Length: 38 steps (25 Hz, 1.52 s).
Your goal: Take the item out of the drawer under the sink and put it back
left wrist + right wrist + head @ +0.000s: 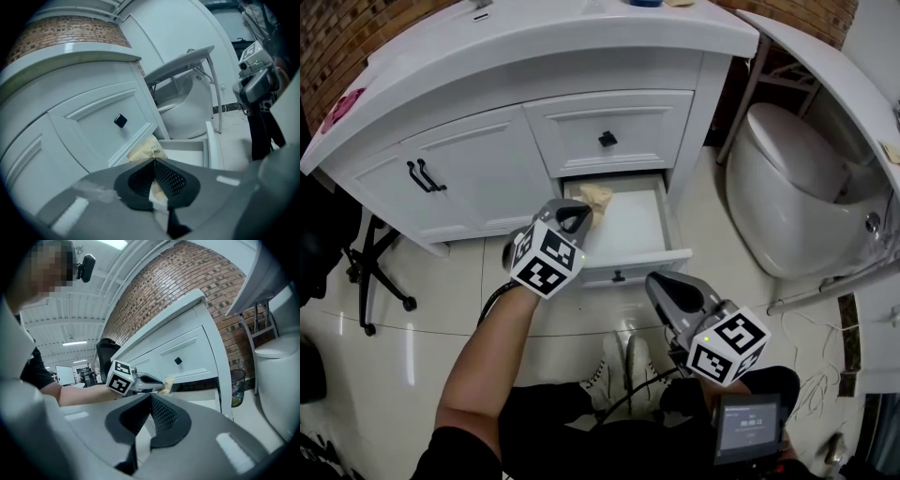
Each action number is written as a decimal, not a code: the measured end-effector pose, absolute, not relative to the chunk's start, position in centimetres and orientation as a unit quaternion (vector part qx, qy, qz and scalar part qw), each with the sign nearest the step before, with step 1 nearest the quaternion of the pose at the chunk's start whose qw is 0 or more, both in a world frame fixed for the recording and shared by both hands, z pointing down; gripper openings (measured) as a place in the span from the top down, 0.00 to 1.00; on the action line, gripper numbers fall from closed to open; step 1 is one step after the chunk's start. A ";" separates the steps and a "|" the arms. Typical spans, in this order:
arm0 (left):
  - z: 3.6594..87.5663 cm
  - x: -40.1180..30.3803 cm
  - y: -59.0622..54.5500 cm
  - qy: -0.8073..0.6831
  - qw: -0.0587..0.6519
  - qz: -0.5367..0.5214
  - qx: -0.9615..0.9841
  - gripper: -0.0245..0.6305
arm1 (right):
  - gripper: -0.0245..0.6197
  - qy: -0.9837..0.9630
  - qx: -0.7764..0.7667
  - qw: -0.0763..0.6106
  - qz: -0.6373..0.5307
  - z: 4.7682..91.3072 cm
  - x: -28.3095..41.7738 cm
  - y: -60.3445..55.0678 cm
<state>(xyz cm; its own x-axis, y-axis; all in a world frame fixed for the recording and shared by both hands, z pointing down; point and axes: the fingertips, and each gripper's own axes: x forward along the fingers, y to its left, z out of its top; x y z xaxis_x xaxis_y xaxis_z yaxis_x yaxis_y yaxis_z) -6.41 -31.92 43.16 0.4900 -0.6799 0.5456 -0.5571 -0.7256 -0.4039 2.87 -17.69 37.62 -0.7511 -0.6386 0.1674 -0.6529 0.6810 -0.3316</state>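
we hold the left claw (581,217) over the open drawer (675,228) of the white cabinet (469,178). its two jaws are pressed tight on a small yellow packet (600,198). the packet sticks out past the tips, above the back left corner of the drawer. we cannot tell if it touches the drawer's bottom. our right claw (662,287) is lower down, near the drawer's front and over the floor. its jaws are together with nothing in them. a white toilet (787,178) stands to the right of the cabinet.
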 end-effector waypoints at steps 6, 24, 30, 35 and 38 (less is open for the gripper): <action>47.5 -4.9 -34.7 0.329 0.094 -0.407 -0.847 0.95 | 0.95 -0.914 0.349 0.025 0.205 39.3 2.7 -18.2; 55.5 -2.3 -37.5 0.215 0.124 -0.518 -0.819 0.93 | 0.95 -0.908 0.353 0.032 0.223 41.0 3.2 -19.4; 55.3 -1.9 -37.0 0.208 0.124 -0.515 -0.822 0.88 | 0.95 -0.908 0.355 0.030 0.220 40.8 3.3 -19.4; 53.7 -2.2 -37.2 0.226 0.135 -0.506 -0.822 0.89 | 0.95 -0.910 0.353 0.029 0.213 40.2 3.1 -19.0; 52.3 -2.3 -37.1 0.234 0.140 -0.498 -0.823 0.91 | 0.95 -0.912 0.353 0.029 0.209 39.8 3.0 -18.7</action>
